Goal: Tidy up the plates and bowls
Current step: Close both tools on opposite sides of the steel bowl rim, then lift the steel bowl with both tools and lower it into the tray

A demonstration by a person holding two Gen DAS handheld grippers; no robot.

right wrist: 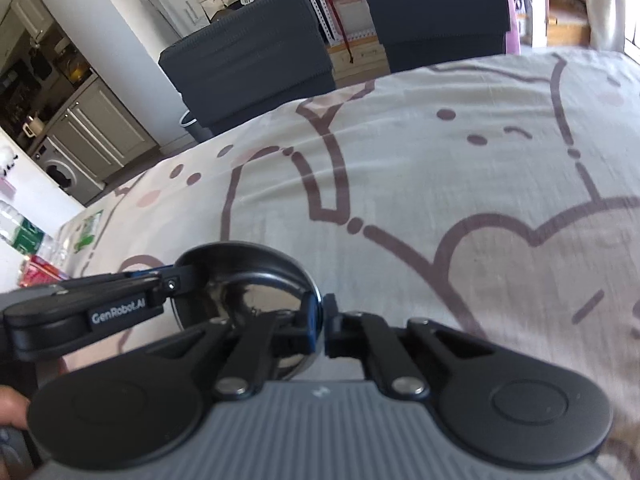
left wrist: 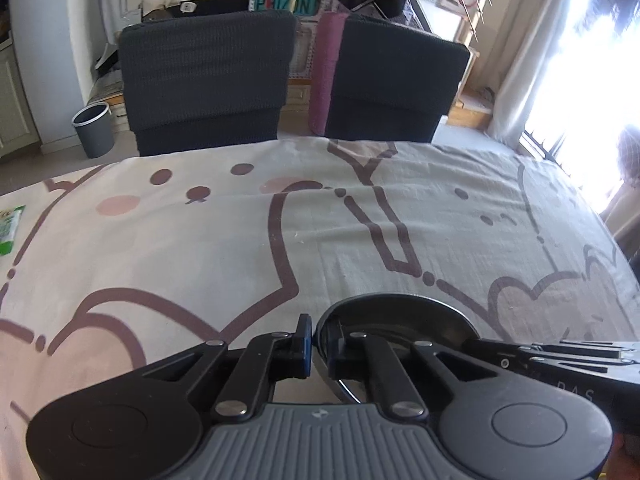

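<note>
A shiny steel bowl (left wrist: 400,316) sits low over the patterned tablecloth (left wrist: 200,248). In the left wrist view my left gripper (left wrist: 320,336) is shut on the bowl's left rim, one blue pad outside and one inside. The right gripper's black fingers (left wrist: 560,350) reach in from the right edge. In the right wrist view the same bowl (right wrist: 248,280) lies left of centre, and my right gripper (right wrist: 322,320) is shut on its right rim. The left gripper's fingers (right wrist: 132,284) clamp the opposite rim. I cannot tell whether the bowl rests on the cloth or hangs just above it.
Two dark chairs (left wrist: 208,80) (left wrist: 396,84) stand at the table's far edge. A green packet (left wrist: 10,228) lies at the left edge, with bottles and a red pack (right wrist: 36,256) nearby. A grey bin (left wrist: 94,128) stands on the floor. A hand (right wrist: 12,408) shows bottom left.
</note>
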